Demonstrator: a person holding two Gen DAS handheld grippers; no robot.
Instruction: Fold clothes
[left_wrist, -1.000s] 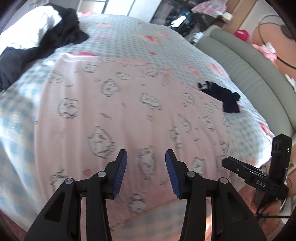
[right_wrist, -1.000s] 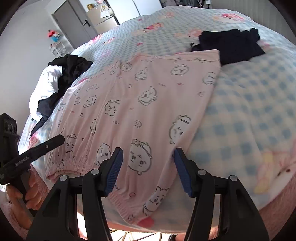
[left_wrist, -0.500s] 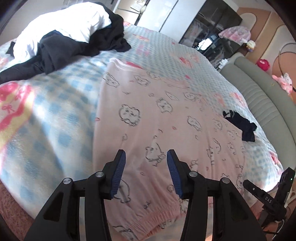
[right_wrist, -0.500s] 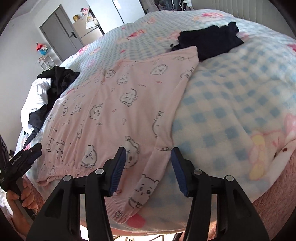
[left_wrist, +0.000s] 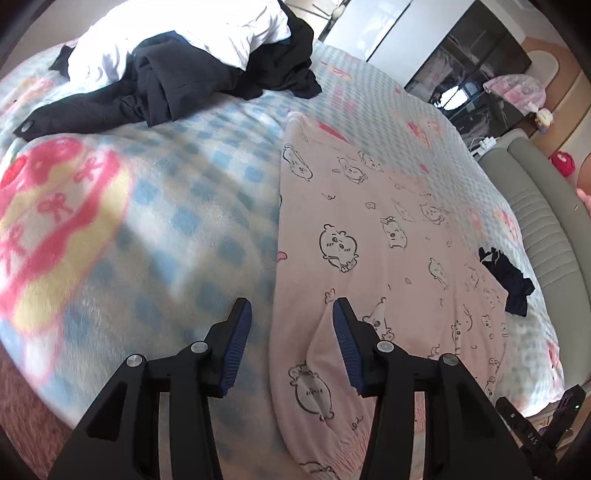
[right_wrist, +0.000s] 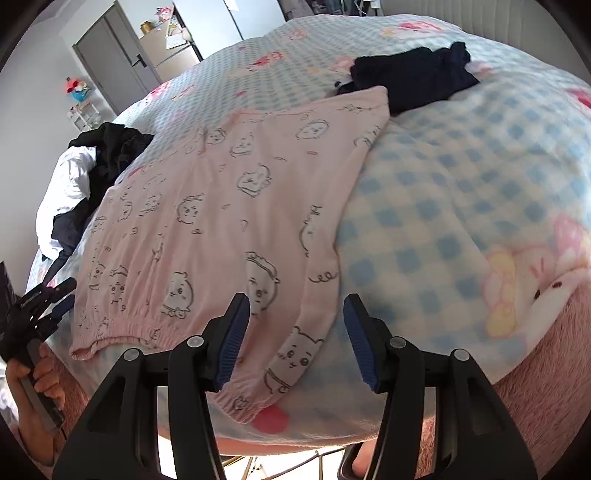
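Observation:
A pink pyjama garment (left_wrist: 369, 240) printed with cartoon faces lies spread flat on the bed, its elastic hem toward me. My left gripper (left_wrist: 291, 310) hovers open over the garment's left edge near that hem, with nothing pressed between its blue pads. In the right wrist view the same garment (right_wrist: 229, 206) fills the middle. My right gripper (right_wrist: 295, 302) is open above its right edge, close to the gathered hem. The left gripper (right_wrist: 40, 306) shows at the far left there, held in a hand. The right gripper (left_wrist: 528, 432) peeks in at the lower right of the left wrist view.
A blue checked blanket (left_wrist: 166, 221) covers the bed. A heap of black and white clothes (left_wrist: 177, 55) lies beyond the garment's left side. A small dark garment (right_wrist: 413, 77) touches its far right corner. A grey padded bed frame (left_wrist: 546, 221) runs along the right.
My left gripper has slid from above the middle of the pink garment to its left edge. My right gripper has drifted slightly toward the right edge. Both stayed open.

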